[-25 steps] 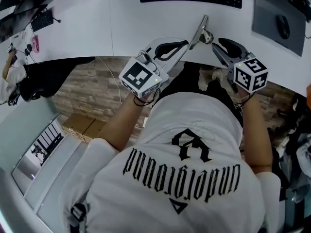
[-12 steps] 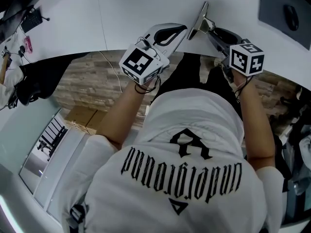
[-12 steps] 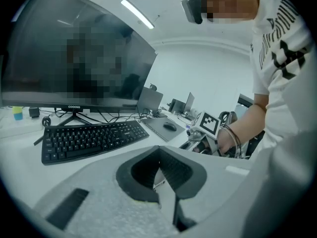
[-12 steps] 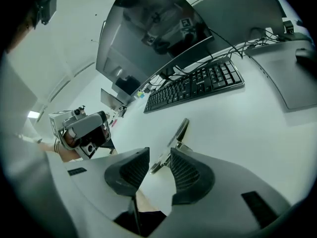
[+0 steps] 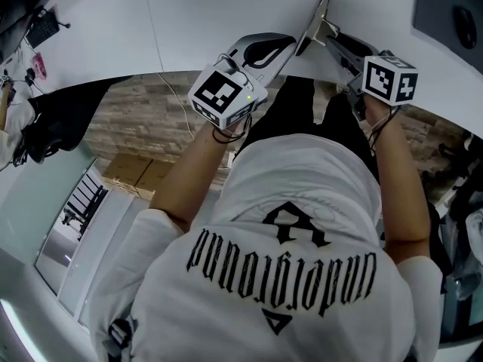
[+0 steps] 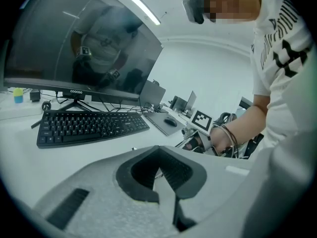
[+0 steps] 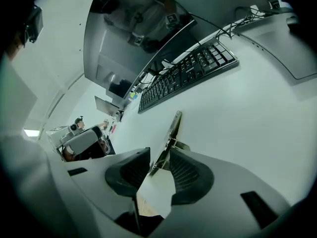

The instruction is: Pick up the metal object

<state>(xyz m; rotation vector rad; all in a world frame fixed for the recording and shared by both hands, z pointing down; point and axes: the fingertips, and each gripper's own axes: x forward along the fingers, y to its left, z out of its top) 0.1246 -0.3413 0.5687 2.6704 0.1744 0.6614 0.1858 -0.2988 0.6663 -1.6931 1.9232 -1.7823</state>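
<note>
The metal object (image 5: 315, 21) is a thin silvery bar with a small bracket, lying on the white desk (image 5: 189, 21) close to its front edge. In the right gripper view the bar (image 7: 171, 129) runs away from me, its near end between the two dark pads. My right gripper (image 5: 333, 31) (image 7: 157, 155) is shut on that end, with the bar still resting on the desk. My left gripper (image 5: 289, 42) (image 6: 158, 155) sits just left of the bar's near end, shut and holding nothing.
A black keyboard (image 6: 89, 125) (image 7: 188, 68) lies farther back on the desk before a curved monitor (image 6: 79, 48). A dark mouse pad (image 5: 445, 6) with a mouse (image 6: 170, 122) is at the right. Cardboard boxes (image 5: 136, 176) stand on the floor below the desk edge.
My right gripper has moved forward and left to the bar's near end and its jaws have narrowed onto it. The left gripper stays beside the bar. The head view has tipped downward.
</note>
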